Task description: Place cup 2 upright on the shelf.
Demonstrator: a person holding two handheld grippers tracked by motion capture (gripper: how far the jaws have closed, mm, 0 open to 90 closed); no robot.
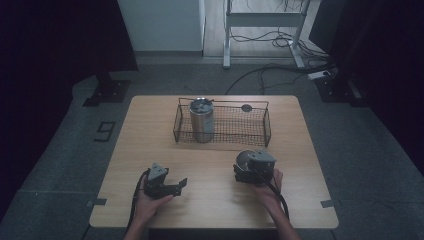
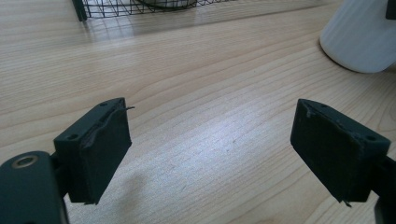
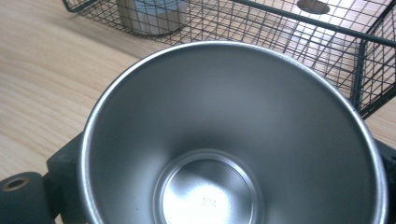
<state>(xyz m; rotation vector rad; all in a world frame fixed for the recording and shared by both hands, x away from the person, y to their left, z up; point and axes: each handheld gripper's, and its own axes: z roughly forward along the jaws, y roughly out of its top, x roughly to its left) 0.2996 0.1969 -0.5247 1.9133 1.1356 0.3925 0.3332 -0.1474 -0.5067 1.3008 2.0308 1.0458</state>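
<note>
A steel cup [image 3: 233, 135] is held between the jaws of the right hand-held gripper [image 1: 250, 167], just in front of the wire basket [image 1: 260, 131], on the near right of the surface [image 1: 210, 165]. Its inside is smooth, shiny and empty. The left hand-held gripper [image 2: 210, 149] is held wide apart over bare wood. A metal can [image 1: 201, 120] is stood in the basket's left end.

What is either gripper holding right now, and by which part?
The right gripper holds a steel cup, its jaws on the outside of the cup's lower wall. The left gripper is open over the table, holding nothing.
</note>
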